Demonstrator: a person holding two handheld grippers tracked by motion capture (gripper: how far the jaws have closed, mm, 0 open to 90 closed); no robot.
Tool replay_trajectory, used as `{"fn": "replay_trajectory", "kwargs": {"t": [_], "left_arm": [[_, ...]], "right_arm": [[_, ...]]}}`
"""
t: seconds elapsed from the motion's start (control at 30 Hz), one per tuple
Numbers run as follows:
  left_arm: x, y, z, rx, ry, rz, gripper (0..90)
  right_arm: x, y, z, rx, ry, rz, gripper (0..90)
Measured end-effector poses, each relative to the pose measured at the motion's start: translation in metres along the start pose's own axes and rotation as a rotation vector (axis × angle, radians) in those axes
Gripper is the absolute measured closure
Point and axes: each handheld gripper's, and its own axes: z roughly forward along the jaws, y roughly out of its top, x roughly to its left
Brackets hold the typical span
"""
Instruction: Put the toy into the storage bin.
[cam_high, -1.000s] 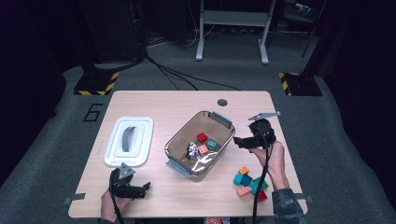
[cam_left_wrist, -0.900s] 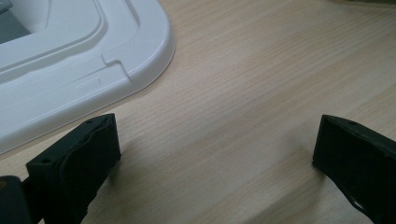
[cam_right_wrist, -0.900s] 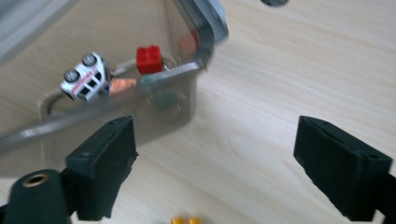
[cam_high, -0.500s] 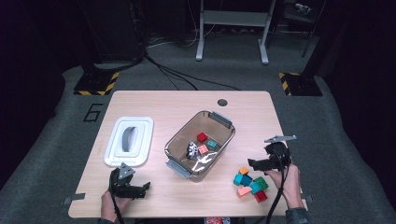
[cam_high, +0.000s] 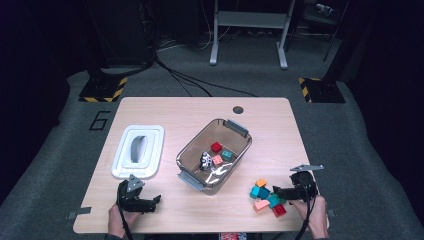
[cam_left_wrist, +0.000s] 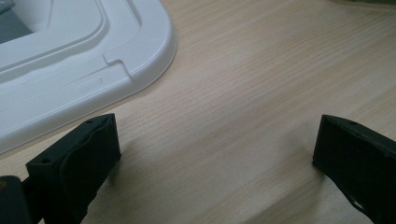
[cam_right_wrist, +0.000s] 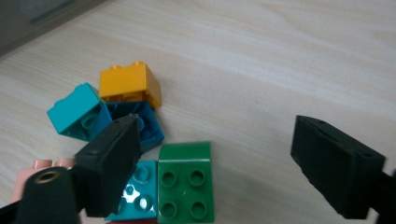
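Note:
A pile of toy bricks lies at the table's near right: orange (cam_high: 261, 183), teal (cam_high: 257, 191), pink (cam_high: 261, 204) and red (cam_high: 279, 210). My right gripper (cam_high: 280, 192) is low over the pile's right side, pointing left. In the right gripper view its jaws (cam_right_wrist: 215, 149) stand apart and have just been closing. The green brick (cam_right_wrist: 186, 182) lies between them by the left jaw, and no pad presses on it. Orange (cam_right_wrist: 128, 84), teal (cam_right_wrist: 74, 112) and blue (cam_right_wrist: 140, 123) bricks lie beyond. My left gripper (cam_high: 154, 201) rests open at the near left, with bare wood between its jaws (cam_left_wrist: 217, 140).
A clear plastic bin (cam_high: 192, 152) stands mid-table, holding a few bricks and a black-and-white piece. Its white lid (cam_high: 150, 132) lies at the left, just beyond my left gripper, its corner (cam_left_wrist: 70, 56) close to the left jaw. A dark round hole (cam_high: 238, 109) marks the far edge.
My right gripper has come away from beside the bin, moving down and toward the near edge to the brick pile. The left gripper has not moved.

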Motion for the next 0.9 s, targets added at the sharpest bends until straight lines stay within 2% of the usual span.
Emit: {"fn": "replay_trajectory", "kwargs": {"t": [0.1,0.13,0.17,0.27,0.33,0.37,0.5,0.57,0.6,0.7,0.87,0.9], "left_arm": [[0.000,0.000,0.000,0.002,-0.003,0.000,0.5],[0.000,0.000,0.000,0.000,0.000,0.000,0.5],[0.000,0.000,0.000,0.000,0.000,0.000,0.5],[0.000,0.000,0.000,0.000,0.000,0.000,0.5],[0.000,0.000,0.000,0.000,0.000,0.000,0.5],[0.000,0.000,0.000,0.000,0.000,0.000,0.5],[0.000,0.000,0.000,0.000,0.000,0.000,0.5],[0.000,0.000,0.000,0.000,0.000,0.000,0.5],[0.000,0.000,0.000,0.000,0.000,0.000,0.5],[0.000,0.000,0.000,0.000,0.000,0.000,0.5],[0.000,0.000,0.000,0.000,0.000,0.000,0.5],[0.000,0.000,0.000,0.000,0.000,0.000,0.5]], "right_arm": [[-0.003,-0.008,0.003,0.013,0.019,0.014,27.4],[-0.003,-0.008,0.003,0.013,0.019,0.014,27.4],[-0.004,-0.011,0.004,0.023,0.012,0.012,32.5],[-0.003,-0.013,0.004,0.028,0.018,0.018,36.3],[-0.005,-0.014,0.004,0.033,0.024,0.000,39.2],[-0.004,-0.014,0.003,0.038,0.028,0.018,42.5],[-0.005,-0.013,0.002,0.039,0.023,0.014,42.0],[-0.004,-0.014,0.000,0.044,0.029,0.031,41.8],[-0.005,-0.015,0.001,0.038,0.030,0.005,41.3],[-0.003,-0.018,0.001,0.055,0.027,0.012,42.3],[-0.004,-0.021,0.005,0.068,0.004,0.009,53.1],[-0.005,-0.021,0.008,0.079,-0.007,-0.006,55.9]]}}
